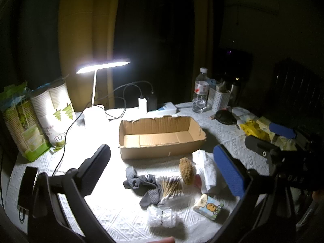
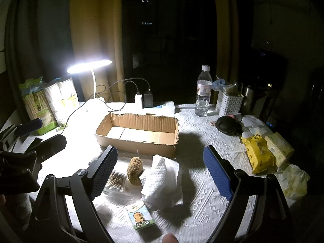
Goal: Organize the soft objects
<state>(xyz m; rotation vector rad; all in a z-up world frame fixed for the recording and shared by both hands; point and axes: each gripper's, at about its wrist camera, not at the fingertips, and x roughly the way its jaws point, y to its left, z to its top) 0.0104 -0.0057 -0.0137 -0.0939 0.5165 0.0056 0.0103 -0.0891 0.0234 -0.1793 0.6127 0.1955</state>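
An empty cardboard box (image 1: pixel 162 135) (image 2: pixel 139 133) lies open on the white tablecloth. In front of it sit grey socks (image 1: pixel 141 184), a bag of cotton swabs (image 1: pixel 172 186) (image 2: pixel 116 179), a brown sponge (image 1: pixel 185 171) (image 2: pixel 134 171), folded white paper towel (image 1: pixel 205 168) (image 2: pixel 160 180), a cartoon tissue pack (image 1: pixel 209 206) (image 2: pixel 139 215) and bubble wrap (image 1: pixel 162 216). My left gripper (image 1: pixel 164 166) is open above the pile, holding nothing. My right gripper (image 2: pixel 162 170) is open too, straddling the sponge and towel from above. The right gripper (image 1: pixel 271 137) shows in the left view, and the left gripper (image 2: pixel 38 133) in the right view.
A lit desk lamp (image 1: pixel 101 66) (image 2: pixel 89 64), paper cup packs (image 1: pixel 38 117) (image 2: pixel 48 101) and a phone (image 1: pixel 27 186) stand left. Chargers and cables (image 1: pixel 141 101) lie behind the box. A water bottle (image 2: pixel 203 91), white basket (image 2: pixel 228 103), black pouch (image 2: pixel 226 124) and yellow wipe packs (image 2: pixel 267 151) are right.
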